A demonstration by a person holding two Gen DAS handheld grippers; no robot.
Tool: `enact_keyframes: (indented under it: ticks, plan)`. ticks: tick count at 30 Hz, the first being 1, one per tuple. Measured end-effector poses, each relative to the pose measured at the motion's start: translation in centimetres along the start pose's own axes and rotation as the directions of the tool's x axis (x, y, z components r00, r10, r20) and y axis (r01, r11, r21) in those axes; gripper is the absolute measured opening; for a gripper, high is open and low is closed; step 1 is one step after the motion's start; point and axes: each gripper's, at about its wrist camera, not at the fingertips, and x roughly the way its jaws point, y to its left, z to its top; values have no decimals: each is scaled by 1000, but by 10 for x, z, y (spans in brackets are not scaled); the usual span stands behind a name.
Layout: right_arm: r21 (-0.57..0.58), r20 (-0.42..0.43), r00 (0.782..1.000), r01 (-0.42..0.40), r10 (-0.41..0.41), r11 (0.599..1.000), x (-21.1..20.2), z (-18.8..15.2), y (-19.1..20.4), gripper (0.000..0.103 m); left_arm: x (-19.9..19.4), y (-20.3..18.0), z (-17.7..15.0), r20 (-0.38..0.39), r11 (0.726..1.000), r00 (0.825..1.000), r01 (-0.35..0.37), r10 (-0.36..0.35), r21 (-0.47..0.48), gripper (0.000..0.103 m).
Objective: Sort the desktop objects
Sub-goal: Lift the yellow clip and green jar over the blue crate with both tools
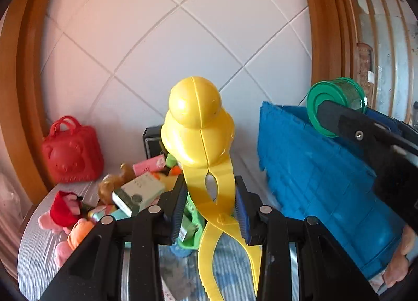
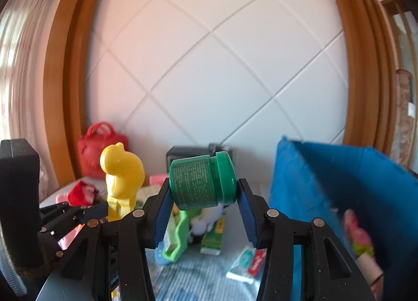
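Observation:
My left gripper [image 1: 211, 205] is shut on the crossed handles of a yellow duck-shaped plastic clip [image 1: 198, 123], which stands upright high above the table. The same yellow clip [image 2: 121, 173] shows at the left of the right wrist view, held by the left gripper [image 2: 100, 209]. My right gripper [image 2: 203, 200] is shut on a green jar [image 2: 201, 180] lying sideways, its lid to the right. In the left wrist view the green jar [image 1: 337, 103] and the right gripper's finger [image 1: 365, 131] hang beside a blue bin [image 1: 321, 183].
The blue bin [image 2: 347, 191] at right holds a few items. On the striped tablecloth [image 1: 36, 254] lies a pile of boxes, plush toys and a green clip [image 2: 177, 241]. A red bear-faced bag [image 1: 71, 152] and a dark box [image 2: 188, 154] stand against the tiled wall.

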Motion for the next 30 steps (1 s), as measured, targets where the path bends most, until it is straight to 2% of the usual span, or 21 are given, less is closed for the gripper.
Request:
enact_keyframes:
  ticks: [4,7,10,12,14,16,18,21,23,24,27,28,30]
  plan:
    - [20,66,995,69,-70,997,-31,34,-43,47,-11,-34,44,90,999,995,50,-51,15,34]
    - [12,112,980,165,-166,986,-47,56,-86,47,-16,-69,81,144,995,985,95,-97,21,34]
    - [3,135,962,237,-235,971,-52,74,-128,47,-12,-109,117,165,991,977,132,-136,33,34]
    - [-14,130,953,279,-274,960,-52,83,-158,47,-2,-139,136,148,985,974,166,-170,43,34]
    - [-39,99,949,303,-299,952,-43,88,-187,47,18,-170,151,81,976,973,211,-214,43,34]
    - [-54,49,948,317,-314,947,-27,89,-211,47,50,-199,158,-20,970,970,244,-243,25,34]
    - [-56,-42,948,314,-317,948,-8,84,-243,47,80,-225,156,-128,968,961,251,-247,21,34]
    - [-64,-180,926,324,-331,944,23,69,-282,47,124,-266,137,-308,964,925,257,-224,71,34]
    - [-61,-276,907,314,-319,947,35,54,-305,47,142,-282,120,-387,963,903,245,-185,111,34]
    - [-59,-317,897,304,-307,951,38,47,-312,47,151,-289,110,-428,962,887,245,-171,123,34]
    - [-78,-425,861,272,-279,959,52,30,-328,47,167,-301,85,-523,958,838,258,-158,123,34]
    - [-90,-457,847,260,-272,961,57,24,-331,47,170,-305,82,-539,957,828,261,-156,124,34]
    - [-98,-490,834,239,-256,966,53,14,-330,47,172,-308,77,-552,957,821,259,-145,134,34]
